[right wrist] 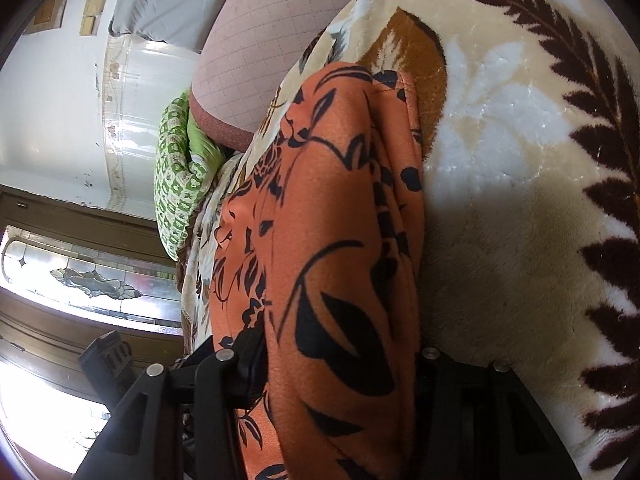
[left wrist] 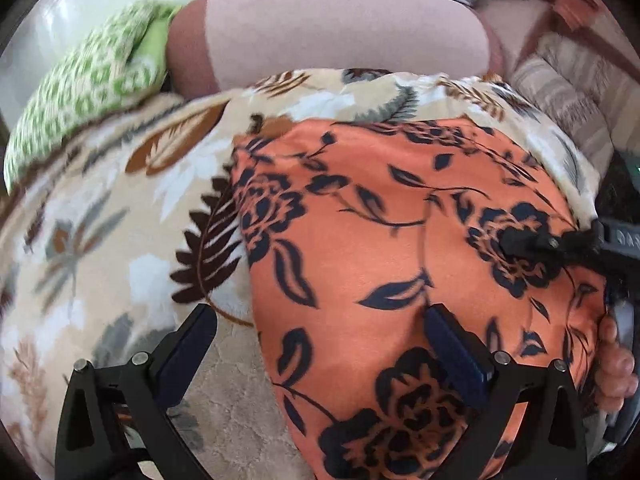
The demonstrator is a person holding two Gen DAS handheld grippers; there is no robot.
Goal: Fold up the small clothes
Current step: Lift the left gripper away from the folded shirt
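We hold our left gripper (left wrist: 320, 344) spread wide over the orange floral garment (left wrist: 400, 260), centre-right on the leaf-print blanket (left wrist: 100, 240); our right gripper (right wrist: 340, 380) clamps its bunched fabric.

Bed covered by a cream plush blanket (left wrist: 100, 248) printed with brown ferns and white leaves. Directly on the blanket: an orange garment (left wrist: 380, 260) with black flowers, a green-and-white patterned pillow (left wrist: 88, 92), and a pink checked cushion (left wrist: 340, 28) behind.
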